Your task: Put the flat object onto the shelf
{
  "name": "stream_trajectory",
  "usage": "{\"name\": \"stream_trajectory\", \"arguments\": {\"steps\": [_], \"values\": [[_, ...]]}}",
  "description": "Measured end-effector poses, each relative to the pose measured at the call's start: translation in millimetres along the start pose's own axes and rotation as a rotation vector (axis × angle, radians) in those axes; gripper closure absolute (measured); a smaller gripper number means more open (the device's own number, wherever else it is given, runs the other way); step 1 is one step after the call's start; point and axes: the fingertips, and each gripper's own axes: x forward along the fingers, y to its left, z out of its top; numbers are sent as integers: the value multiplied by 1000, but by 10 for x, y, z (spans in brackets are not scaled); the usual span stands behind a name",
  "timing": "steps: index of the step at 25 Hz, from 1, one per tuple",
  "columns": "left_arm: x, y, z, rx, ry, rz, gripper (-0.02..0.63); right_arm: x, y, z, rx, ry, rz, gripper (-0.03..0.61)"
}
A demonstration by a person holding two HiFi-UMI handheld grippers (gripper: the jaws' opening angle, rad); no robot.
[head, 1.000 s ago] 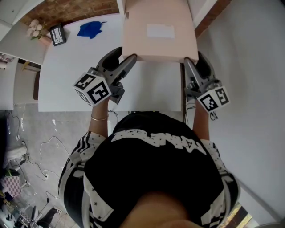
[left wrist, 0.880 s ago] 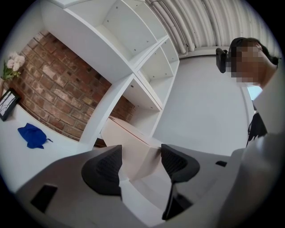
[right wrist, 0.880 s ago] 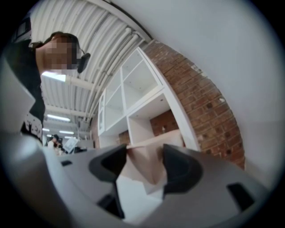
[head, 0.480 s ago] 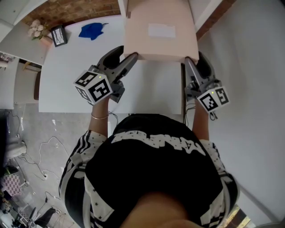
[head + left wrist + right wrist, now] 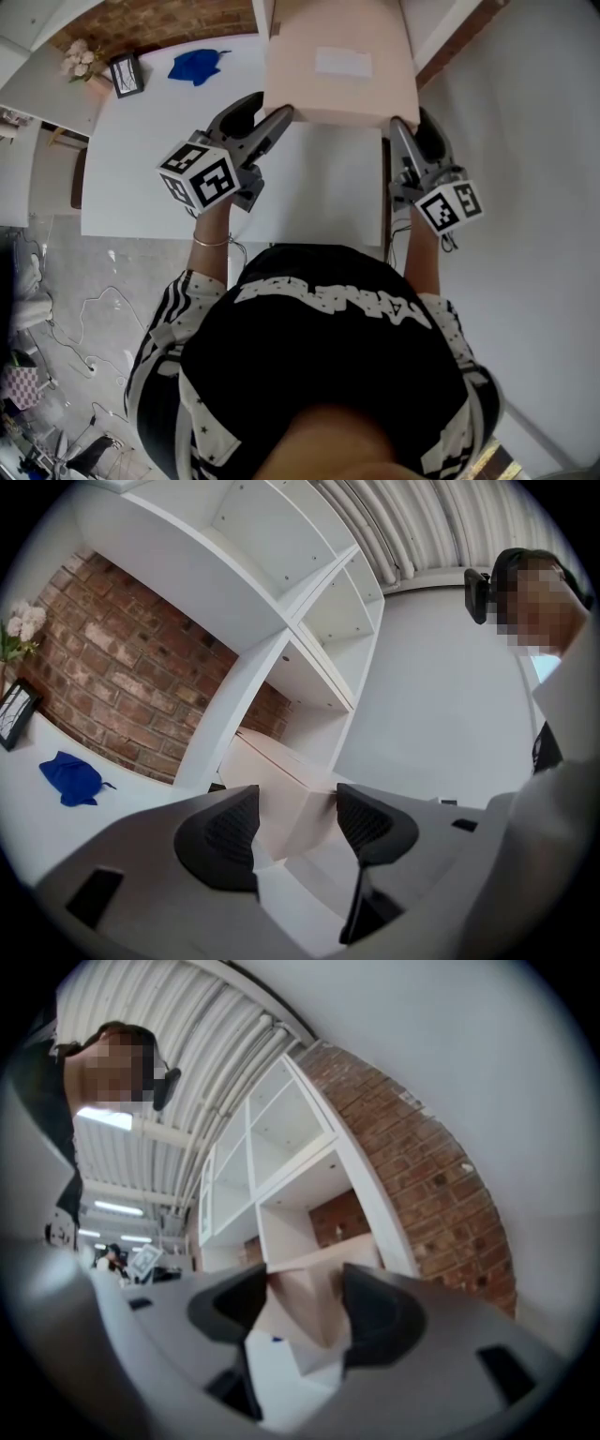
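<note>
**Fingers on both near corners of box, far end at shelf**

Fingers of L gripper have the box's near-left corner between them. Pads sit against the cardboard on both sides, and the jaws have just been closing a little onto it. Fingers of R gripper are set the same way on the near-right corner, pads on the cardboard at a wide gap. From head view I see L gripper and R gripper at opposite near corners, both pointing away from the operator. Marker cubes are at their rear ends.

Task item is a flat pale-pink cardboard box with a white label on its top face. It is held about level, above the white table. Its far end reaches into the lowest opening of the white shelf unit. Both gripper views show the box running from the jaws toward that opening. I can't tell whether the far edge rests on the shelf board.

Other obs.:
- A blue cloth lies on the table's far-left part, well apart from the box.
- A small framed item and flowers are at the far-left corner.
- A brick wall is behind the shelf.
</note>
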Motion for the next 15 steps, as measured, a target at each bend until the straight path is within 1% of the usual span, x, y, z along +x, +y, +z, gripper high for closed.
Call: {"name": "stream_trajectory", "arguments": {"steps": [7, 15], "values": [[182, 207, 115, -4, 2, 20, 336, 273, -164, 18, 6, 14, -4, 306], [230, 242, 129, -5, 6, 32, 341, 321, -207, 14, 9, 14, -8, 307]]}}
